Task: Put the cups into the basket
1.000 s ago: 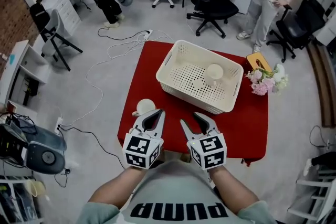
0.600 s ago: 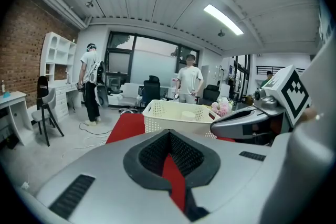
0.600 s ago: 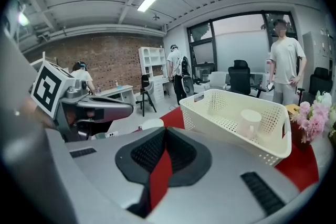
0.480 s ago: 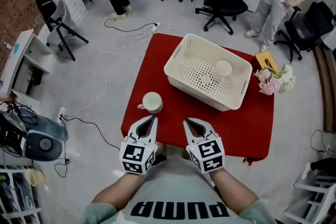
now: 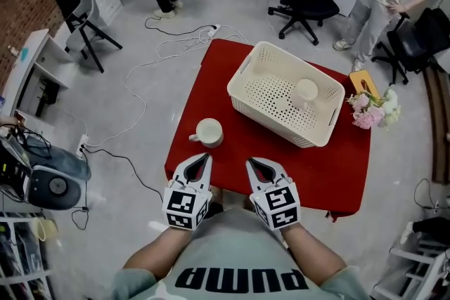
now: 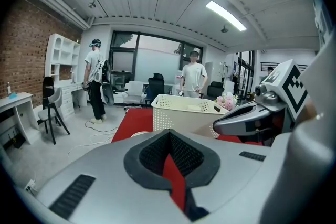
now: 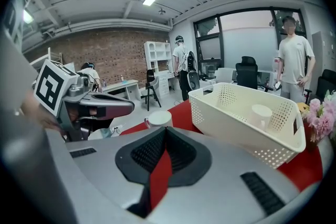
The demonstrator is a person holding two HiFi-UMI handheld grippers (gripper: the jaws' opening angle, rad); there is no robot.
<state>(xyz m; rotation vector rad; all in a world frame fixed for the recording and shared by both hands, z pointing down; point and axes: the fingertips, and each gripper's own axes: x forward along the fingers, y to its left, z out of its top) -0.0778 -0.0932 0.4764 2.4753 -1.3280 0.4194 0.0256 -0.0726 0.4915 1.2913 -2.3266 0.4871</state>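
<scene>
Down at the near edge of the red surface (image 5: 211, 91), on the side of the basket (image 5: 271, 124) closest to the person, both claws sit side by side and well short of it. The left claw (image 5: 197, 164) has its jaws together, with only a thin wedge of red cloth showing past the tips in its own view (image 6: 169, 136), and nothing is held. The right claw (image 5: 257, 166) is likewise closed and empty, its tips meeting in front of the same red cloth (image 7: 165, 134). One loose cup (image 5: 209, 132) stands upright on the surface, clear of the basket's near-left corner and just ahead of the left claw, not touching it. A second cup (image 5: 306, 90) stands inside the basket, toward its right end. From the head view alone come the loose cup's handle, turned away from the basket, and the pink flowers (image 5: 373, 110) beyond the basket's right end. The right gripper view shows both cups at once, the loose cup (image 7: 158, 118) beside the basket's near corner and the second cup (image 7: 261, 113) behind its perforated wall. The left gripper view gives only a pale sliver of the loose cup above its own body.
</scene>
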